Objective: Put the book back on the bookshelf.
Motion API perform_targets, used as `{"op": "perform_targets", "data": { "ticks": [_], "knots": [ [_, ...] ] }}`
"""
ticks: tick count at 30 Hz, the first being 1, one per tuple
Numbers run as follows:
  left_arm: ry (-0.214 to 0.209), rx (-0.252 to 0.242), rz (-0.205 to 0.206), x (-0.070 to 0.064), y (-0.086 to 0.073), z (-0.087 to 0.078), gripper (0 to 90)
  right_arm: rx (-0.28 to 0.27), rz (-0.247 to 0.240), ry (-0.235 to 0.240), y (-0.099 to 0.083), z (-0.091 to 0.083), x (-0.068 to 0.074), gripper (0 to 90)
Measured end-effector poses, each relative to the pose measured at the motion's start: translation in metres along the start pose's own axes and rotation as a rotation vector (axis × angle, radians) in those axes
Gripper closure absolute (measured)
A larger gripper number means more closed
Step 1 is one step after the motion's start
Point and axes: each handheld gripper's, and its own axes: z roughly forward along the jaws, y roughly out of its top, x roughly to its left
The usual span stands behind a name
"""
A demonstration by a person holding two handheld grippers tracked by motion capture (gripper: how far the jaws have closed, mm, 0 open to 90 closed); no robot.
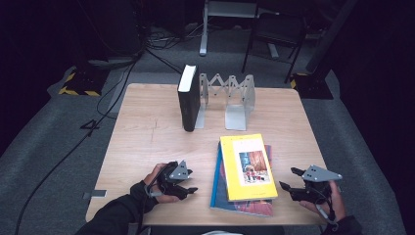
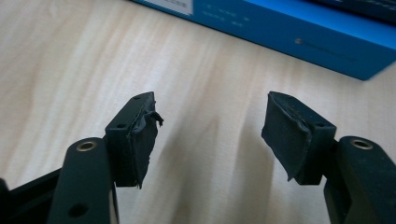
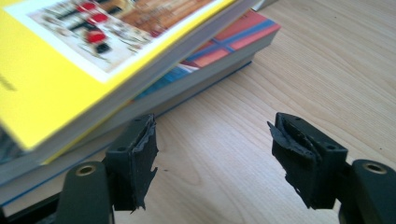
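The right gripper [image 3: 212,149] has its jaws spread wide over bare wooden table [image 3: 327,60], nothing between them. Just beyond the left jaw lies a stack of books: a yellow book [image 3: 51,79] on top, blurred, overhanging what looks like a red-and-blue covered book [image 3: 224,46] beneath.

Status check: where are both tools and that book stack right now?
Left tool open, empty, left of the stack. Right tool open, empty, right of it. Yellow book tops the stack, untouched. Nothing in the way.
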Motion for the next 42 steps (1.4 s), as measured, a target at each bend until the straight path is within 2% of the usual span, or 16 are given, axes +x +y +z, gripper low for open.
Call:
{"op": "perform_targets", "data": {
  "ticks": [5, 8, 10, 11, 13, 16, 18, 22, 26, 30, 34, 39, 42],
  "knots": [
    [-0.035, 0.008, 0.001, -0.005, -0.002, 0.001, 32.5, -0.013, 0.009, 0.069, 0.002, -0.016, 0.008, 33.4],
    [-0.043, 0.027, 0.009, -0.007, -0.003, 0.004, 31.0, -0.005, 0.004, 0.083, 0.005, -0.022, 0.014, 34.7],
    [-0.034, 0.023, 0.016, -0.008, -0.003, 0.005, 30.2, -0.004, 0.005, 0.101, 0.006, -0.025, 0.017, 36.2],
    [-0.02, 0.025, 0.022, -0.008, -0.003, 0.004, 29.9, -0.001, -0.004, 0.111, 0.007, -0.026, 0.019, 37.9],
    [-0.025, 0.016, 0.016, -0.007, -0.004, 0.005, 29.9, 0.009, -0.033, 0.13, 0.006, -0.028, 0.024, 41.6],
    [-0.041, 0.009, -0.014, -0.004, -0.005, 0.006, 28.1, 0.021, -0.048, 0.153, 0.005, -0.029, 0.028, 47.6],
    [-0.041, 0.0, -0.009, -0.003, -0.005, 0.008, 27.2, 0.034, -0.063, 0.172, 0.004, -0.028, 0.031, 51.5],
    [-0.036, -0.005, -0.003, 0.0, -0.002, 0.011, 26.1, 0.048, -0.09, 0.192, 0.003, -0.024, 0.034, 65.7],
    [-0.033, -0.013, -0.02, 0.007, 0.001, 0.015, 25.5, 0.069, -0.118, 0.222, 0.004, -0.019, 0.038, 68.6],
    [-0.029, -0.014, -0.023, 0.009, 0.002, 0.017, 25.1, 0.083, -0.116, 0.234, 0.004, -0.015, 0.039, 70.3],
    [-0.027, -0.011, -0.019, 0.01, 0.004, 0.017, 25.1, 0.077, -0.111, 0.253, 0.005, -0.014, 0.04, 69.1],
    [0.01, -0.005, -0.021, 0.012, 0.009, 0.02, 26.7, 0.046, -0.064, 0.268, 0.015, -0.019, 0.035, 48.3],
    [0.023, -0.008, -0.021, 0.016, 0.014, 0.024, 27.8, 0.029, -0.034, 0.269, 0.022, -0.024, 0.028, 43.6]
  ]
}}
